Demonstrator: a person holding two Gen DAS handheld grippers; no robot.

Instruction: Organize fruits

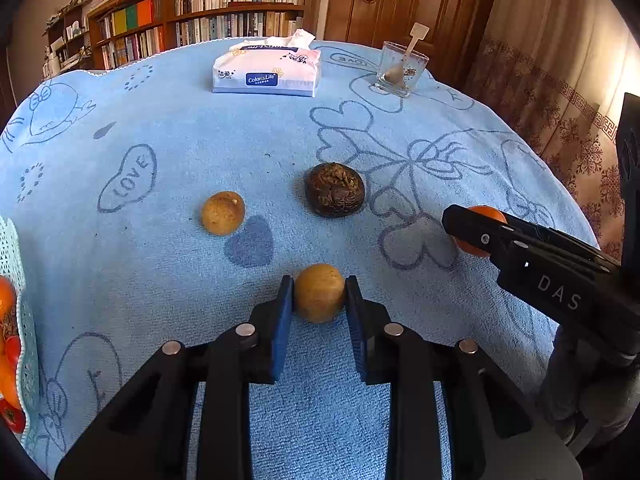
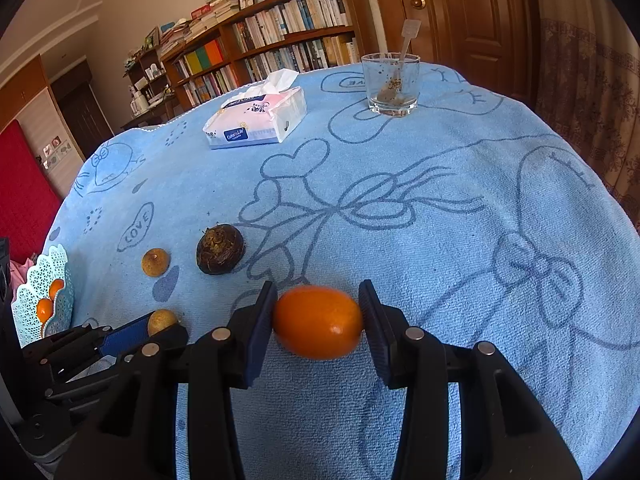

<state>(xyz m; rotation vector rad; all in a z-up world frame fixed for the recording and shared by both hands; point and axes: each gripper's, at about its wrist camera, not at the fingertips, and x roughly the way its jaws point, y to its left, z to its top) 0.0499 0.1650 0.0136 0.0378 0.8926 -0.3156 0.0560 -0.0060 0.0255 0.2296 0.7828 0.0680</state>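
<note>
Over blue towel (image 1: 180,152), left tongs (image 1: 319,300) clamp a tan fruit (image 1: 319,298); right tongs (image 2: 318,322) pinch an orange kumquat (image 2: 318,322).

Home living room, crowded bookshelves (image 1: 208,4), wooden door (image 2: 460,12), towel-covered table (image 1: 180,152), tissue pack (image 1: 267,70)

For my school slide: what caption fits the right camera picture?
Right gripper holds an orange fruit above the blue cloth.

Room interior. Wooden bookshelves (image 1: 208,8), packed with books, line the far wall; a panelled wooden door (image 2: 460,12) with a brass knob stands beside them. Patterned brown curtain (image 1: 560,92) at right. Red panel (image 2: 20,192) at left. Daylight illumination.
</note>
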